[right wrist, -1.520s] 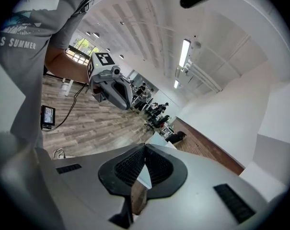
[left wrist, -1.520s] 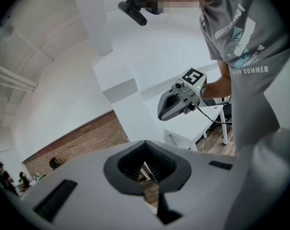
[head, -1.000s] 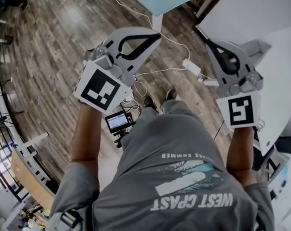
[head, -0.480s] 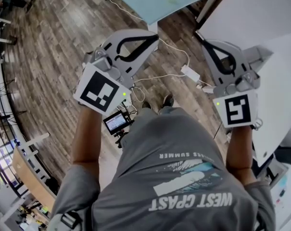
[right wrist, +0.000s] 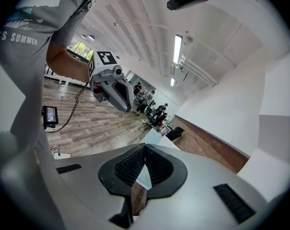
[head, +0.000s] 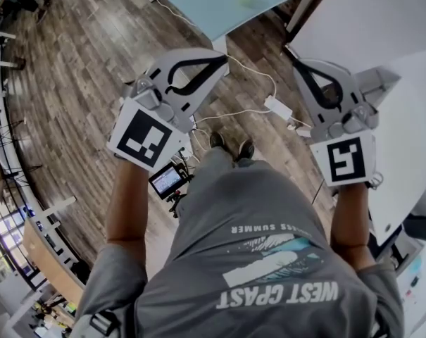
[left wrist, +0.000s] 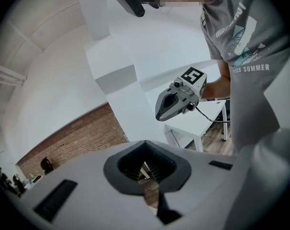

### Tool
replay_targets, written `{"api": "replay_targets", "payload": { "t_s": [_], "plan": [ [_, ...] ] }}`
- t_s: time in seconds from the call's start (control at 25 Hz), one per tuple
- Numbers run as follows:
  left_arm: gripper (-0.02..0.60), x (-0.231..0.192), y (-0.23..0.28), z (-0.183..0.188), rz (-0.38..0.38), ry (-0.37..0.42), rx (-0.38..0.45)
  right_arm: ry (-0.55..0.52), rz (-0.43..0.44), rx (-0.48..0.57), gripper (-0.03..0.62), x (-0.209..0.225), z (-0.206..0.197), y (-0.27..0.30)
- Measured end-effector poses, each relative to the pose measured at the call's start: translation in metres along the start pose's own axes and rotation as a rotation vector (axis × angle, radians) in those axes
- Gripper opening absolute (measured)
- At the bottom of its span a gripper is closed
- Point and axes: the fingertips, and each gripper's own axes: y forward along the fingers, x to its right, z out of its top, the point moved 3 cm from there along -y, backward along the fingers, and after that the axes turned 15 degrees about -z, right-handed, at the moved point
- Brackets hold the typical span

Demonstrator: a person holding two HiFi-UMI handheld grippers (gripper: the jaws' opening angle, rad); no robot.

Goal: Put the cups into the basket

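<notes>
Hovering above wood-plank floor (head: 79, 69), left hand-held gripper (head: 214, 62) and right hand-held gripper (head: 302, 67) both closed, empty, white table (head: 367, 20) beside

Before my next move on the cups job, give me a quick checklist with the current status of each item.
1. Left gripper empty: ok, jaws together, nothing between them.
2. Right gripper empty: ok, jaws together, nothing between them.
3. Jaws opened for a grasp: not ok, both are shut.
4. Cups located: not ok, none in any view.
5. Basket located: not ok, none in any view.
6. Footing: cannot tell; a white cable lies on the wood floor close to the person's shoes.
</notes>
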Motion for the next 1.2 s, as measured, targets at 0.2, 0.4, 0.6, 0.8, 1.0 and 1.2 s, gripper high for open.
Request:
{"api": "replay_targets", "payload": {
  "t_s": [0.2, 0.4, 0.6, 0.8, 1.0, 1.2],
  "plan": [
    [-0.003, -0.018, -0.004, -0.010, -0.018, 0.012, 0.019, 0.002, -0.016, -0.022, 0.014, 0.002, 0.003, 0.017],
    [-0.003, -0.040, -0.015, -0.025, -0.027, 0.024, 0.039, -0.006, -0.049, -0.040, 0.014, 0.004, 0.011, 0.040],
    [-0.003, -0.057, -0.025, -0.033, -0.042, 0.032, 0.062, -0.013, -0.067, -0.064, 0.014, 0.002, 0.018, 0.058],
    [-0.003, -0.063, -0.019, -0.042, -0.056, 0.027, 0.059, -0.016, -0.066, -0.075, 0.014, 0.002, 0.014, 0.067],
    [-0.003, -0.080, -0.005, -0.044, -0.046, 0.017, 0.038, -0.016, -0.051, -0.065, 0.014, 0.015, 0.000, 0.081],
    [-0.003, -0.095, 0.012, -0.039, -0.031, 0.016, 0.017, -0.006, -0.032, -0.036, 0.014, 0.029, -0.014, 0.090]
  ]
}}
